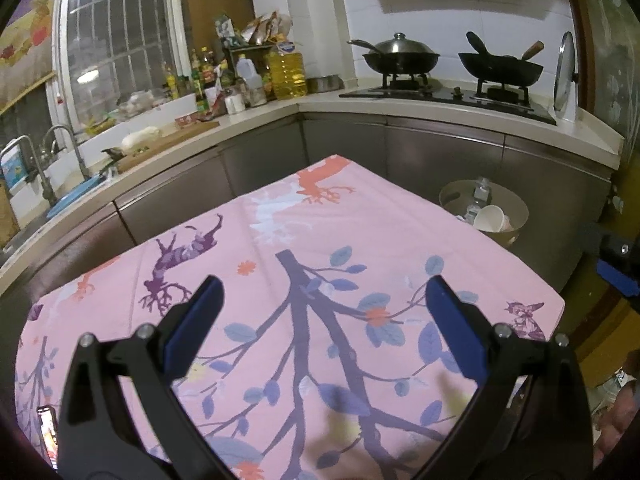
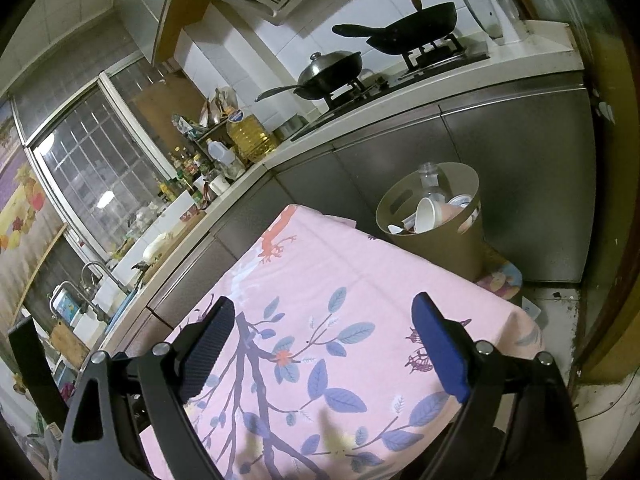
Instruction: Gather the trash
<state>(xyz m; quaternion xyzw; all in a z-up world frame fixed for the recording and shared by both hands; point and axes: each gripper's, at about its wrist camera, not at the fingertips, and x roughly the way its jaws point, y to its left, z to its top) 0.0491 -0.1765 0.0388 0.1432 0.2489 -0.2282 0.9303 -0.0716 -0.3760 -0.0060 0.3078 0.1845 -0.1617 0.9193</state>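
Left wrist view: pink tree-print tablecloth [image 1: 304,248] fills foreground, kitchen counter [image 1: 256,114] wraps behind, two woks on stove [image 1: 448,94]. Left gripper [image 1: 322,300] jaws wide, nothing between. Bin [image 1: 516,216] with trash beyond table's far right corner.

Right wrist view: same cloth [image 2: 360,280], right gripper [image 2: 324,316] gaping, empty. Bin [image 2: 436,244] on floor beside table, paper cup [image 2: 426,214] and bottle [image 2: 430,178] inside. Oil jug [image 2: 248,136] label unreadable.
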